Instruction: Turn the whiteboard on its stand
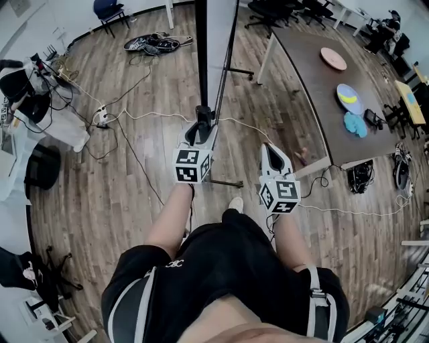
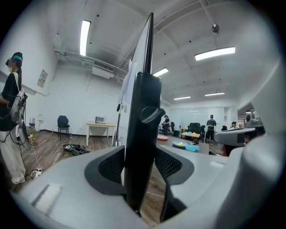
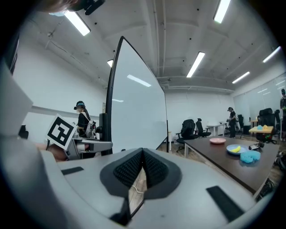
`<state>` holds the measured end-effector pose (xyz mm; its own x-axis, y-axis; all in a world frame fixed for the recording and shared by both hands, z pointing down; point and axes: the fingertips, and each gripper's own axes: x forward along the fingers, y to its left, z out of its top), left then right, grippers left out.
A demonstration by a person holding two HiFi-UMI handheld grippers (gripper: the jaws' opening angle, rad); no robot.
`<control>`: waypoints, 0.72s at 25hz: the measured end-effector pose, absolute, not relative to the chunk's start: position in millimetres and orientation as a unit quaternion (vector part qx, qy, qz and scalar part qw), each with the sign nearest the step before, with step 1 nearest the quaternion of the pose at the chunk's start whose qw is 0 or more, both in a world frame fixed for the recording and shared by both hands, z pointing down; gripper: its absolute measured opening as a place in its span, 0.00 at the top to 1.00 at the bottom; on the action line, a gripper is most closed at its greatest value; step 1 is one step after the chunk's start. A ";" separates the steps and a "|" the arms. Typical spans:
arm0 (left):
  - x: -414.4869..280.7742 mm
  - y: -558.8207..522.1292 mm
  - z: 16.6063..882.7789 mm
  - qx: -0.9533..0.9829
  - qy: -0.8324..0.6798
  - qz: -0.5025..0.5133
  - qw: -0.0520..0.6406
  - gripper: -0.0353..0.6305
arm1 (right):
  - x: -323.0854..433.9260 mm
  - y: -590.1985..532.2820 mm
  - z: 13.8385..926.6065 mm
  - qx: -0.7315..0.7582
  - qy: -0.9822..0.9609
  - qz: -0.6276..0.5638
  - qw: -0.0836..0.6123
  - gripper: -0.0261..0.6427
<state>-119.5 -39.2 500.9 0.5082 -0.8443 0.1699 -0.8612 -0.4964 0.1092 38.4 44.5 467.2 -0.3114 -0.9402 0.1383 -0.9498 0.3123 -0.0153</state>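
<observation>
Two tongs, two states: my left gripper (image 2: 140, 166) has its jaws clasped on the black upright (image 2: 142, 129) of the stand, both pads against it, below the round knob (image 2: 150, 114). My right gripper (image 3: 143, 167) hangs beside it to the right, jaws pressed together on nothing. The whiteboard (image 3: 136, 103) rises straight ahead, edge-on to my left tong, its white face toward my right one. The stand's foot bar (image 1: 224, 182) lies on the wood floor (image 1: 154, 161) just beside my shoe (image 1: 235, 203). Leftward the floor is roomy but crossed by cables (image 1: 124, 144) and a power strip (image 1: 100, 118). Rightward the dark table (image 1: 308, 80), bearing plates (image 1: 333, 58), stands near the board. Black office chairs (image 1: 271, 10) stand beyond.
</observation>
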 end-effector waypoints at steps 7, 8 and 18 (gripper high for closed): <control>-159.3 6.6 483.9 0.832 -0.547 0.025 0.091 0.78 | 20.5 53.4 451.5 0.561 -0.826 0.035 0.031 0.95; -166.0 12.5 480.9 0.825 -0.557 0.029 0.089 0.93 | 15.9 53.2 447.4 0.557 -0.830 0.032 0.024 0.95; -176.0 65.4 477.9 0.819 -0.567 0.049 0.075 0.93 | -20.7 74.5 440.3 0.526 -0.850 0.014 -0.015 0.95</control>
